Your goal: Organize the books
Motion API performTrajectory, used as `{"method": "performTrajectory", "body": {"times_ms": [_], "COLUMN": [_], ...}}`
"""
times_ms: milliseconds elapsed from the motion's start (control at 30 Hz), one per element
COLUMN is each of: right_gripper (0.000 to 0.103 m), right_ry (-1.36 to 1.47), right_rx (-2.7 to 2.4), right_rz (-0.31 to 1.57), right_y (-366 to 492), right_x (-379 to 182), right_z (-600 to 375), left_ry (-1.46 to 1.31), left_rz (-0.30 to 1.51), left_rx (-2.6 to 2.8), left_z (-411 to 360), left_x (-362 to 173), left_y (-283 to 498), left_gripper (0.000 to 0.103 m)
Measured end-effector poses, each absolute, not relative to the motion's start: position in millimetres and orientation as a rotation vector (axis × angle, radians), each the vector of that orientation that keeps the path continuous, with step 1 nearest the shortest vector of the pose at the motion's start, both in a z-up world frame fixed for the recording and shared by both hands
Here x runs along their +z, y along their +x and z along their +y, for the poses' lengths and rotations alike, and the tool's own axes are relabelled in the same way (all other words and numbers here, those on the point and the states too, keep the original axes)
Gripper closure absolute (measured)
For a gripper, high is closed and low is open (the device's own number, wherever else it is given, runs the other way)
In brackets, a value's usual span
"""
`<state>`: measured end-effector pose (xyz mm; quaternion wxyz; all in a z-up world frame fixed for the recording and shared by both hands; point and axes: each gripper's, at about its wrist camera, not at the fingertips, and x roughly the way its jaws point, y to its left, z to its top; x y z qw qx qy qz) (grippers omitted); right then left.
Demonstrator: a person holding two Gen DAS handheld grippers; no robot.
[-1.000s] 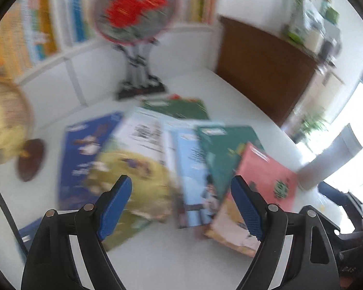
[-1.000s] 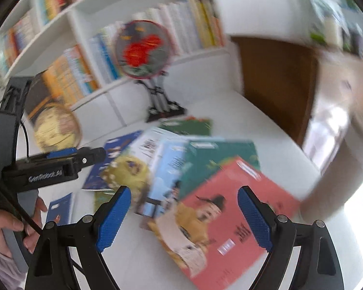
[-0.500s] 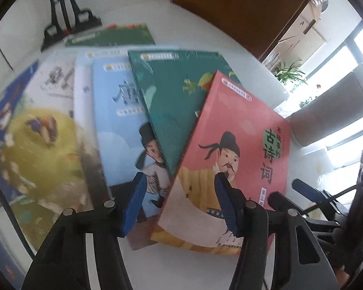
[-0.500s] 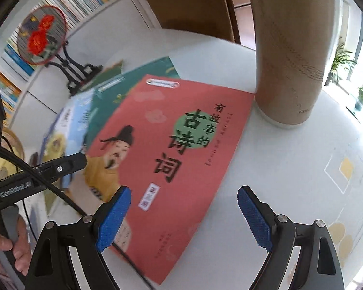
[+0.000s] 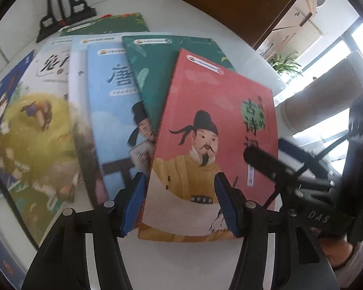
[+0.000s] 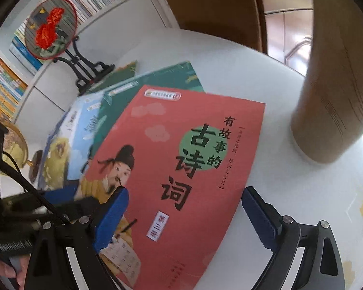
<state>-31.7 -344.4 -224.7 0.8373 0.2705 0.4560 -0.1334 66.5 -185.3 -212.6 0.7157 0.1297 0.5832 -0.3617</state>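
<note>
We found the red book (image 6: 181,174) lying flat on the white table (image 6: 230,55), topmost in a fanned row of overlapping books. It partly covered the green book (image 5: 162,72), which overlapped the light-blue book (image 5: 109,111) and a white-and-yellow book (image 5: 36,125). Our left gripper (image 5: 180,203) stood partly open above the red book's near edge, its blue pads straddling the lower cover without pressing on it. Our right gripper (image 6: 184,217) was opening wide over the same cover, clamping nothing. A tan cylinder (image 6: 338,84) stood just beside the red book, and a round fan on a black stand (image 6: 50,31) stood farther back before the bookshelves (image 6: 7,89).
</note>
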Motion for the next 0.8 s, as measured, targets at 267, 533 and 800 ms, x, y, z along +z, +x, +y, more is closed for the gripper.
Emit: {"method": "performTrajectory", "body": {"times_ms": [267,533,800], "right_gripper": [0.008,0.008,0.008], "right_ry": [0.424,0.336,0.569], "right_rx": [-0.060,0.208,0.200], "right_rz": [0.993,1.026,1.086], "right_y": [9,55,17], "right_x": [-213,-218,-222], "right_z": [-302,-237,-269], "left_ry": [0.144,-0.041,-0.059], "left_rz": [1.326,1.344,1.350], "left_rx": [-0.649,-0.459,-0.445], "left_z": [-99,-32,-37], "left_x": [-214,-228,-233], "left_y": [69,85,94], "left_gripper": [0.048,0.049,0.046]}}
